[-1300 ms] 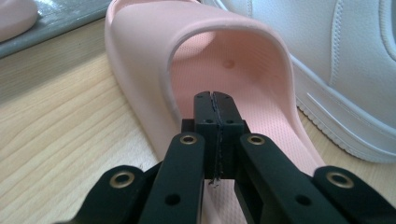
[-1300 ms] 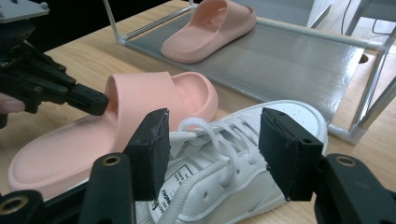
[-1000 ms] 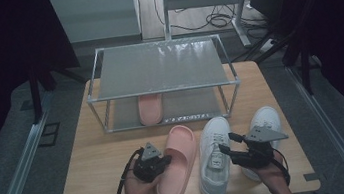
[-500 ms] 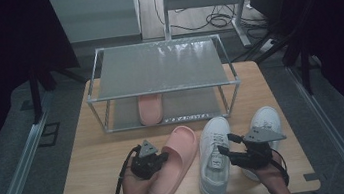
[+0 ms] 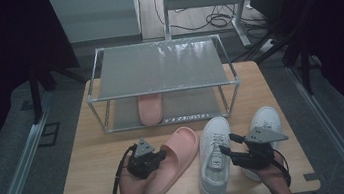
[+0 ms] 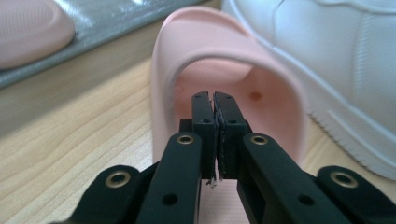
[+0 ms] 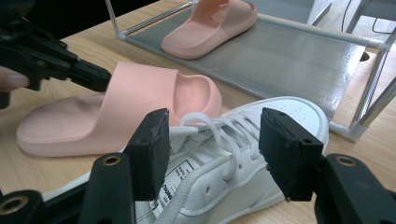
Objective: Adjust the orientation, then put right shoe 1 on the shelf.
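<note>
A pink slipper (image 5: pixel 175 159) lies slantwise on the wooden table (image 5: pixel 96 187), toe toward the rack. My left gripper (image 5: pixel 161 155) is shut with nothing between its jaws, and its tips (image 6: pixel 214 95) point into the slipper's strap opening (image 6: pixel 163 70). Right of the slipper lies a white sneaker (image 5: pixel 214 157). My right gripper (image 5: pixel 227 143) is open, and its jaws (image 7: pixel 212 130) stand on either side of the sneaker's laces (image 7: pixel 224 154). In the right gripper view, the left gripper (image 7: pixel 100 79) touches the slipper's strap (image 7: pixel 140 93).
A metal two-shelf rack (image 5: pixel 161 65) stands at the back of the table, with a second pink slipper (image 5: pixel 150 109) on its lower shelf. A second white sneaker (image 5: pixel 266 120) lies under my right hand. Dark floor and cables surround the table.
The pink slipper has swung so that its heel sits farther left. My left gripper shifted with it. My right gripper has edged left over the white sneaker.
</note>
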A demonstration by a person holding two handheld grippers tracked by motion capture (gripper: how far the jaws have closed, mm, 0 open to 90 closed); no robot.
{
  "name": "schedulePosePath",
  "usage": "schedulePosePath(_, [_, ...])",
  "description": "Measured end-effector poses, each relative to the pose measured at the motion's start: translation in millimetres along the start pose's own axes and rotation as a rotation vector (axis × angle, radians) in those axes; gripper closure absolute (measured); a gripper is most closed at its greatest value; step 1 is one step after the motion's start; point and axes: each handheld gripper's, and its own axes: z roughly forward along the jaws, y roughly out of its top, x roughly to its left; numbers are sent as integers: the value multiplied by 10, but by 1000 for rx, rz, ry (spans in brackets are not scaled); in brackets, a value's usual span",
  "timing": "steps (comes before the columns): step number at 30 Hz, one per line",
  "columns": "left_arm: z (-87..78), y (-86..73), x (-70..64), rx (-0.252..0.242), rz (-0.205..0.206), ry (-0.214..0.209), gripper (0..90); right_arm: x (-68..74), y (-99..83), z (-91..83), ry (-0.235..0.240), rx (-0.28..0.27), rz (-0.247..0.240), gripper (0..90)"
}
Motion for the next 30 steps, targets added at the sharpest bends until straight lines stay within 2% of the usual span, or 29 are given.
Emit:
schedulePosePath(6, [-64, -11, -71, 1, 2, -43, 854, -9, -17, 14, -2, 6, -1, 442])
schedulePosePath(9, [-82, -42, -119, 10, 14, -48, 839, -17, -17, 3, -4, 6, 1, 441])
schedulePosePath(15, [-103, -120, -130, 36, -9, -57, 753, -25, -18, 2, -6, 3, 4, 441])
schedulePosePath(20, [-125, -101, -197, 25, -4, -62, 669, -33, -30, -1, -7, 5, 5, 441])
schedulePosePath(30, [-115, -79, -331, 24, 16, -90, 644, -40, -31, -49, -17, -4, 9, 441])
